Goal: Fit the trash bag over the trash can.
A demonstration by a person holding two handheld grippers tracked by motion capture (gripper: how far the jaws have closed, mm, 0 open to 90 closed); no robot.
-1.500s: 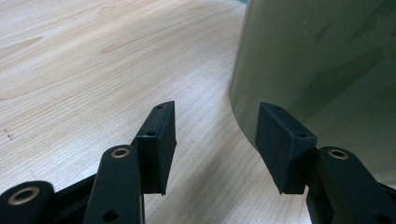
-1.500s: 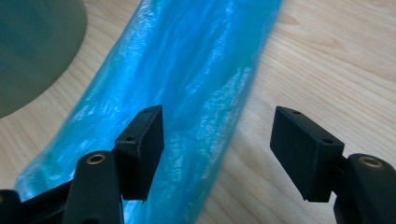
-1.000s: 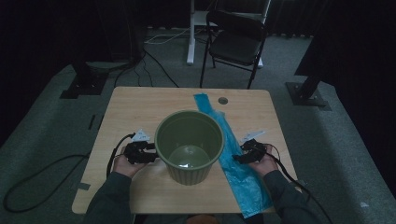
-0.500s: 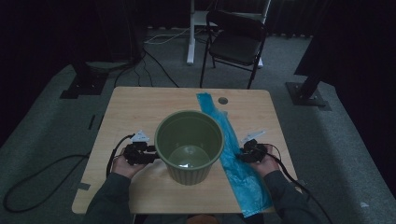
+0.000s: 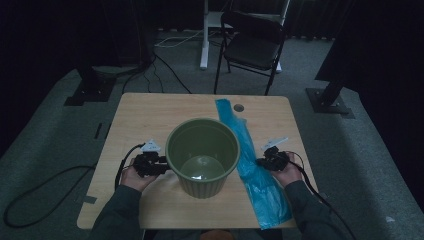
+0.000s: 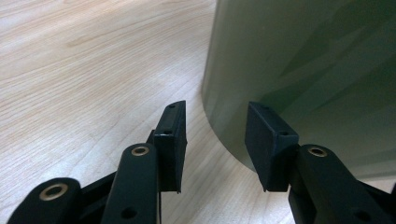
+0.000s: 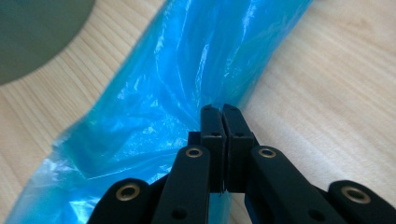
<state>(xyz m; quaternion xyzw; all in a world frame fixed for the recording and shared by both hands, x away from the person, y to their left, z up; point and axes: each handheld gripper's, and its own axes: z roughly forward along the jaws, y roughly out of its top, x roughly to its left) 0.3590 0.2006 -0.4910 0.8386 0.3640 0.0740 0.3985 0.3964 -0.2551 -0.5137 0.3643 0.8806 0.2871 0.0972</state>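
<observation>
A ribbed green bucket (image 5: 202, 155) stands upright and empty at the table's middle front. To its right, a long blue plastic bag (image 5: 250, 165) lies flat along the table. My left gripper (image 5: 159, 165) rests on the table against the bucket's left side. Its jaws (image 6: 215, 130) have just been closing but stay open, with nothing between them and the bucket wall (image 6: 303, 70) just past the right pad. My right gripper (image 5: 261, 162) sits at the bag's right edge. Its jaws (image 7: 222, 112) have just closed and pinch the bag's (image 7: 187, 70) plastic.
The wooden table (image 5: 145, 115) has a cable hole (image 5: 239, 107) near the far edge, beside the bag's far end. A black folding chair (image 5: 252, 45) stands on the carpet beyond the table. Cables trail from both grippers off the table's front corners.
Both hands stay beside the bucket in the same places. The right gripper's jaws have drawn together on the bag's edge.
</observation>
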